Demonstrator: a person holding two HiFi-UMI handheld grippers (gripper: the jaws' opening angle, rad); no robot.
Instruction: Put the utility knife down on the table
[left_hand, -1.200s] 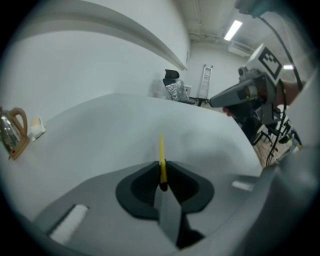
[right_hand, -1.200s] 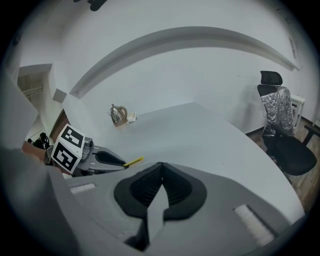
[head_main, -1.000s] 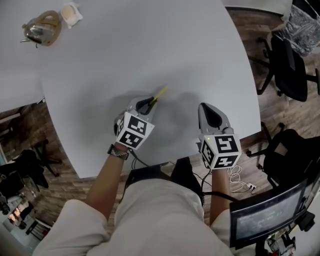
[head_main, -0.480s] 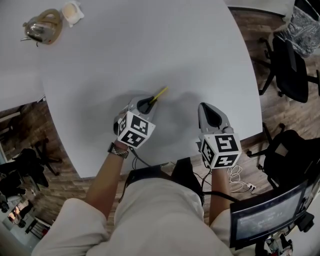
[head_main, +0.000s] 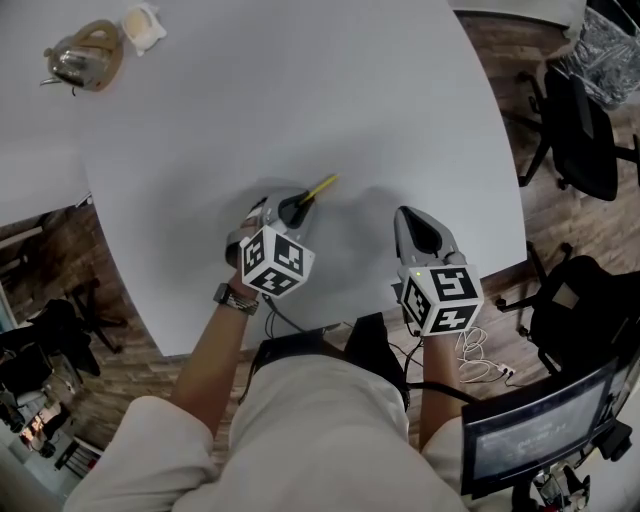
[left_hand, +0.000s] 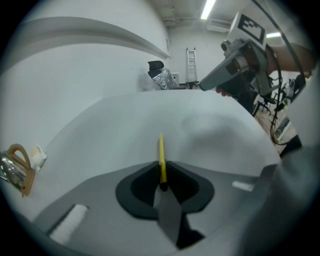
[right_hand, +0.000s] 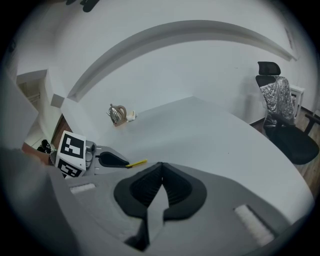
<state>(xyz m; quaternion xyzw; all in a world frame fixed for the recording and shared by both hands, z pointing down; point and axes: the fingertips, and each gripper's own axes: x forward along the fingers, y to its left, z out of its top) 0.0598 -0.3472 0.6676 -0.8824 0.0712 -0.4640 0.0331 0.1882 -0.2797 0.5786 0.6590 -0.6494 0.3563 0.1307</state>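
Yellow utility knife (left_hand: 161, 155) pinched in left gripper (left_hand: 162, 172), jaws just easing apart; right gripper (right_hand: 161, 167) closed, empty. Best lowered flat onto table (left_hand: 125, 125) before full release.

Looking steeply down from head height onto the white table (head_main: 300, 100) — left gripper (head_main: 298, 207) and right gripper (head_main: 415, 222) side by side, low in frame. Riding close behind the left gripper's jaws, facing out along them across the table, right gripper high at far right. Mounted likewise on the right gripper, aimed past its jaws, left gripper just off to its left. Shared by all three — the table, the kettle (head_main: 85, 55) far beyond the left gripper, the utility knife (head_main: 322, 187) at its tips.
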